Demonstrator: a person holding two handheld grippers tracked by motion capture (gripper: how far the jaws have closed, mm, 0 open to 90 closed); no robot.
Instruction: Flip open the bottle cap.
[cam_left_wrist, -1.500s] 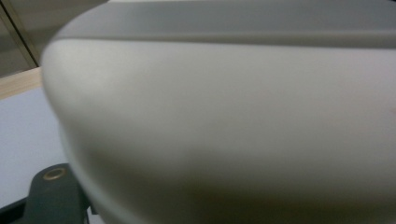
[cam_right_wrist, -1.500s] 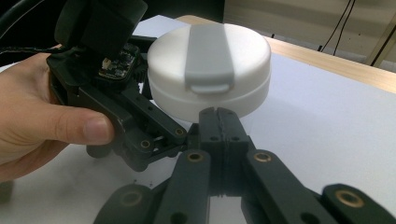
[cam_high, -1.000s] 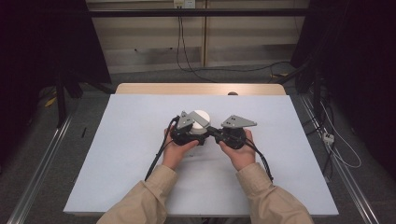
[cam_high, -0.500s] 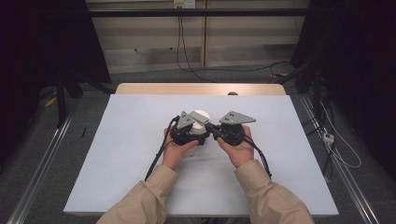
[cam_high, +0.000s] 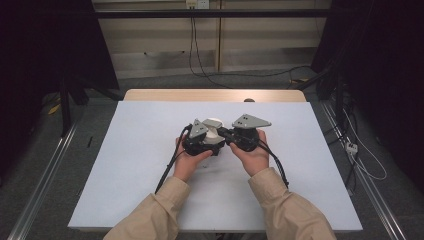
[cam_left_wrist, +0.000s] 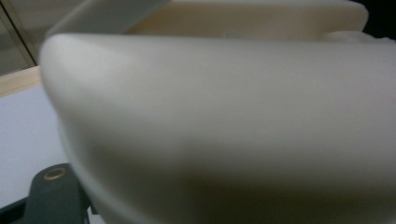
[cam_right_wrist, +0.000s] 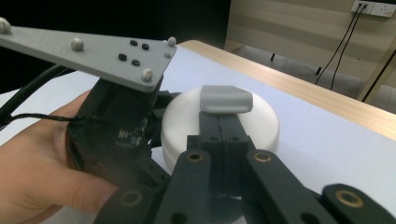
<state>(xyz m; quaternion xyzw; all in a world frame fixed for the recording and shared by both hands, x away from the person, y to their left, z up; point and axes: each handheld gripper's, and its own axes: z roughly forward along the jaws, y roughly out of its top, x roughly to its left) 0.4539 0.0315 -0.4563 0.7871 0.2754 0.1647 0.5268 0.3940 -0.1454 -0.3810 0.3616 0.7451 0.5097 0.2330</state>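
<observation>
A white round box (cam_high: 214, 123) with a grey tab (cam_right_wrist: 226, 100) on top is held between both hands at the middle of the table. My left gripper (cam_high: 210, 138) grips its side from the left. In the left gripper view the cream-white wall of the box (cam_left_wrist: 224, 121) sits right against the lens, with one black jaw at the bottom left. From the right, my right gripper (cam_high: 223, 133) reaches over the box (cam_right_wrist: 261, 122). In the right gripper view this gripper (cam_right_wrist: 223, 117) has its two jaws pressed together at the grey tab.
The light blue-grey table top (cam_high: 125, 165) spreads around the hands, with a wooden edge strip (cam_high: 215, 95) at the far side. Cables (cam_high: 167, 170) trail from both grippers toward the person. Metal rails and floor cables run beside the table.
Both hands have drifted slightly away from the person with the box. The right gripper has edged a little closer to the box top.
</observation>
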